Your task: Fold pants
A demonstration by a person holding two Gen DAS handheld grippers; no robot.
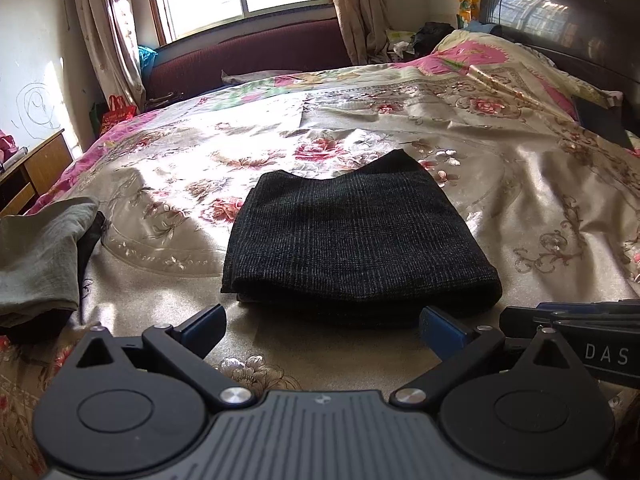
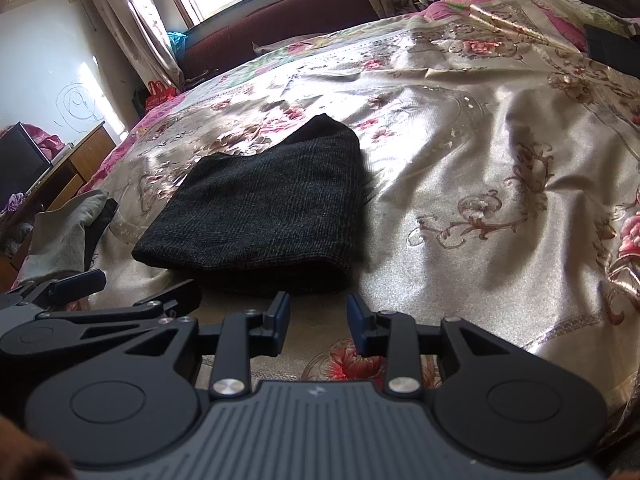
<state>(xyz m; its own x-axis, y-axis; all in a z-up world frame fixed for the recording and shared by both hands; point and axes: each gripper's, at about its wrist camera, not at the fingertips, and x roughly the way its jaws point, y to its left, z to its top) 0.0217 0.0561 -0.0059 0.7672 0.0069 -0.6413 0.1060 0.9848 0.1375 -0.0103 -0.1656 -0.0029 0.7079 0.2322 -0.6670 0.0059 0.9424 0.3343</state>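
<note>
One bed (image 1: 520, 208) with a floral satin cover fills both views, and the dark pants (image 1: 356, 240) lie folded into a thick rectangle near its front middle, flat on the cover. A grey garment (image 1: 36, 252) sits well apart at the bed's left edge. Left claw (image 1: 322, 330) is wide and empty just short of the pants' near fold; right claw (image 2: 318, 320) is narrower, also empty, beside it and not touching the pants.
</note>
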